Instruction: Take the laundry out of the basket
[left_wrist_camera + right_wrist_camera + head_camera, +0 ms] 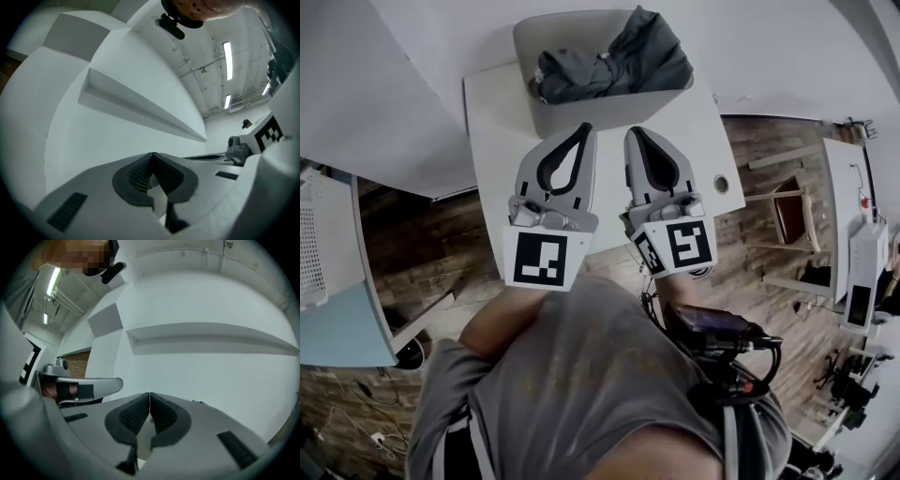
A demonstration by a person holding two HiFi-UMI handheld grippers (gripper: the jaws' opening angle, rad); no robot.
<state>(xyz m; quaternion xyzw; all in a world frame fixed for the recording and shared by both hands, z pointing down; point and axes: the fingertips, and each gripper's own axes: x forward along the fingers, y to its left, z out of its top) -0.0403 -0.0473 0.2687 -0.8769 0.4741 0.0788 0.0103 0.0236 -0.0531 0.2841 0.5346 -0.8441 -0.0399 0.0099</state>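
Two closed grippers (586,128) (632,132), one basket (555,116), one garment (614,61)

Your views are bright and evenly lit, with muted, greyish colour. Ceiling strip lights (228,54) glow overhead in your left gripper view, without glare. Both gripper views bend hard toward dark round corners, and your head view curves straight edges. Shadows are soft.

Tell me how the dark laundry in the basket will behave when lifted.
The laundry lies crumpled in soft folds, so it will probably sag and trail from a pinch. It looks like thin cloth, likely light. Heaped up to the basket rim, it may drag on the rim coming out.
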